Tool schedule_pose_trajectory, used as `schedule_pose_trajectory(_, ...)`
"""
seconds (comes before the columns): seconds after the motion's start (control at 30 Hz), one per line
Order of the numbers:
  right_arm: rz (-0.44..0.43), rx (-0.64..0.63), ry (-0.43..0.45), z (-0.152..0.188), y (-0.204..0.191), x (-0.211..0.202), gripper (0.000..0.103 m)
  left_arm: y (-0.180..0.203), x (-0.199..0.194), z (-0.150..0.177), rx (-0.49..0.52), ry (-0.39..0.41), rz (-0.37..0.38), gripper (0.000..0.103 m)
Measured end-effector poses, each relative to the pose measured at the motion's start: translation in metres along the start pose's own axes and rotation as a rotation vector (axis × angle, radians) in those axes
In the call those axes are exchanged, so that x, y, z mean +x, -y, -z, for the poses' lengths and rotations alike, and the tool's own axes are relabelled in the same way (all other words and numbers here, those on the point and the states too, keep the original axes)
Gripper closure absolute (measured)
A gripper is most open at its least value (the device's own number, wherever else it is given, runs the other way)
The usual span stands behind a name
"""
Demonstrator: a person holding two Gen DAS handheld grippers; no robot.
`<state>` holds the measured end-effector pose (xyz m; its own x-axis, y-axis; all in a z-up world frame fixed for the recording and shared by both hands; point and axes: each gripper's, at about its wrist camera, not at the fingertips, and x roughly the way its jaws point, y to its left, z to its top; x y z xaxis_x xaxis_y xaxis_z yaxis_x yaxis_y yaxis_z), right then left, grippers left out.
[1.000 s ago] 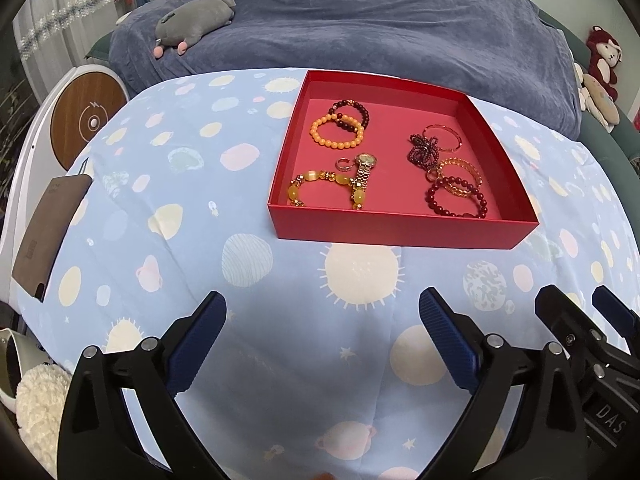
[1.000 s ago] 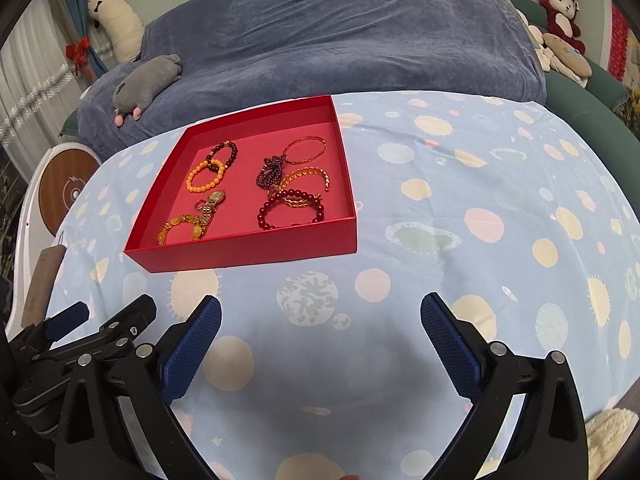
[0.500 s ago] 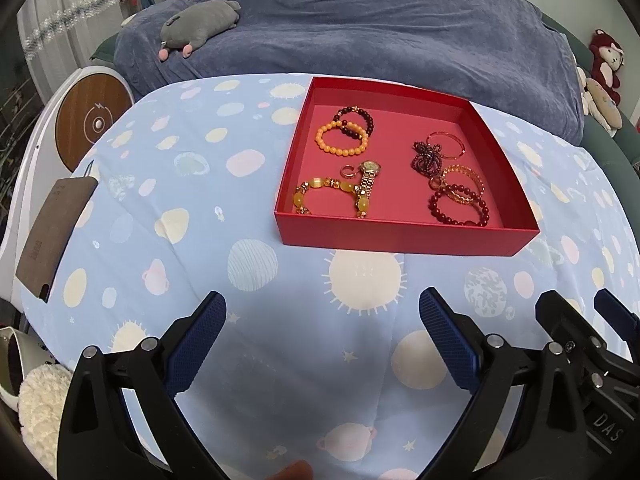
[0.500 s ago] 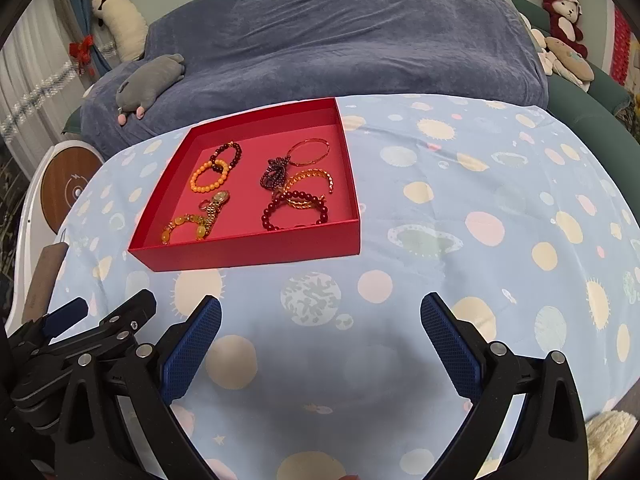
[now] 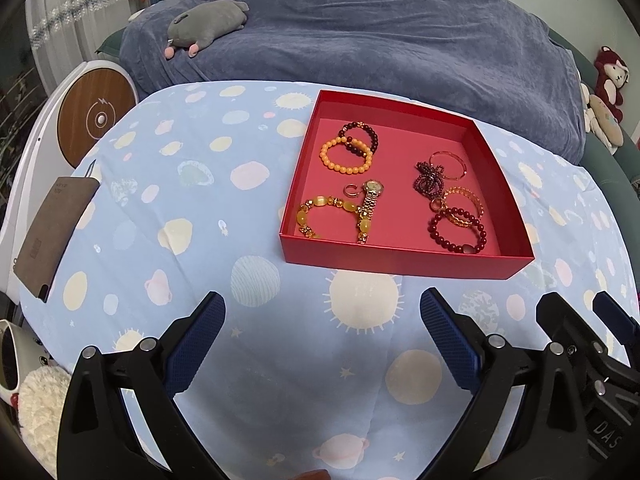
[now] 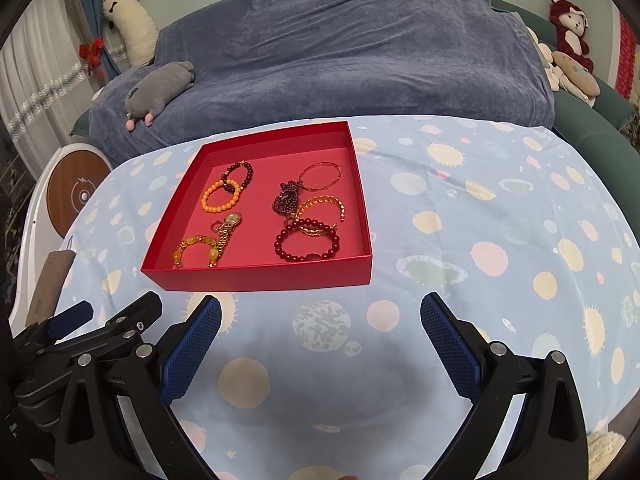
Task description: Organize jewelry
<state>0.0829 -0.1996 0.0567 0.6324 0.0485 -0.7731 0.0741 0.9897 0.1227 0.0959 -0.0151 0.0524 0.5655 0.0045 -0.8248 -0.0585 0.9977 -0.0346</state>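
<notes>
Left wrist view: one red tray [image 5: 396, 258] holds one watch [image 5: 371, 196], one small ring [image 5: 351, 189] and about seven bracelets, ahead of the left gripper [image 5: 322, 322], which is spread wide and empty.

Right wrist view: the tray [image 6: 260, 278] lies ahead-left of the right gripper [image 6: 320, 320], also wide apart and empty; bare tablecloth [image 6: 480, 220] extends rightward.

- One red box [image 5: 400, 258] was on the cloth.
- Six bracelets lay in it: orange [image 5: 346, 156], dark bead [image 5: 362, 136], amber [image 5: 332, 216], gold chain [image 5: 464, 204], red bead [image 5: 456, 232], thin bangle [image 5: 448, 164].
- One watch [image 5: 371, 198].
- One ring [image 5: 351, 189].
- One purple bead cluster [image 5: 428, 178].
- Two grippers: left [image 5: 322, 336], right [image 6: 320, 336].
</notes>
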Motion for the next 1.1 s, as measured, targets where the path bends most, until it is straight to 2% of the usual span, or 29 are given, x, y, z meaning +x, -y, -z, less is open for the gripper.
schedule_pose_trajectory(0.57,-0.003,-0.010,0.001,-0.0004,-0.0051,0.0006,0.007,-0.0012,-0.0004,-0.0009,0.001,0.025,-0.026,0.007)
schedule_pose_trajectory(1.1,-0.007,-0.003,0.006,-0.0009,-0.0049,-0.0005,0.007,-0.0008,-0.0031,-0.0032,0.002,0.037,-0.018,0.007)
